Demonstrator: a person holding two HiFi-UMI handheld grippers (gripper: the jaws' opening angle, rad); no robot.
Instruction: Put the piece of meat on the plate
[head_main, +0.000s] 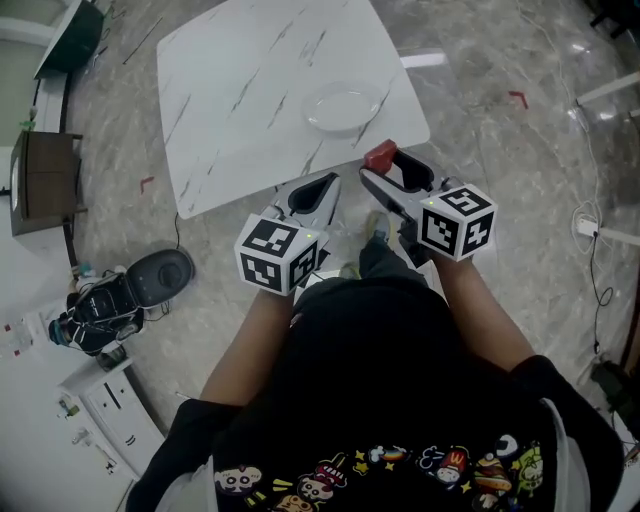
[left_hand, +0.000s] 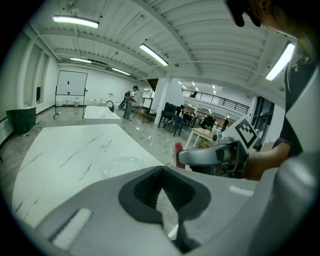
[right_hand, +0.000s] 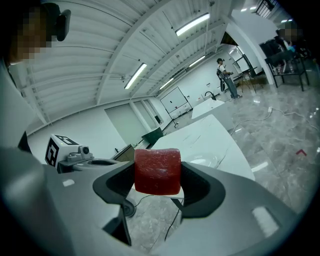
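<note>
One piece of meat (right_hand: 157, 171), a red, rough-faced cube, is clamped between the dark ribbed pads of the right gripper (right_hand: 157, 175), jaws closed onto its two sides. It is held off the near table edge, short of the single clear, round glass plate (head_main: 312, 112) on the white, veined marble table (head_main: 240, 90). The left gripper (left_hand: 161, 172) is seen closed, with nothing held.

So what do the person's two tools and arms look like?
The left tool and right tool are grey, with black ribbed pads. Each carries a white cube with black square markers. The person wears a black short-sleeved top with cartoon figures.
</note>
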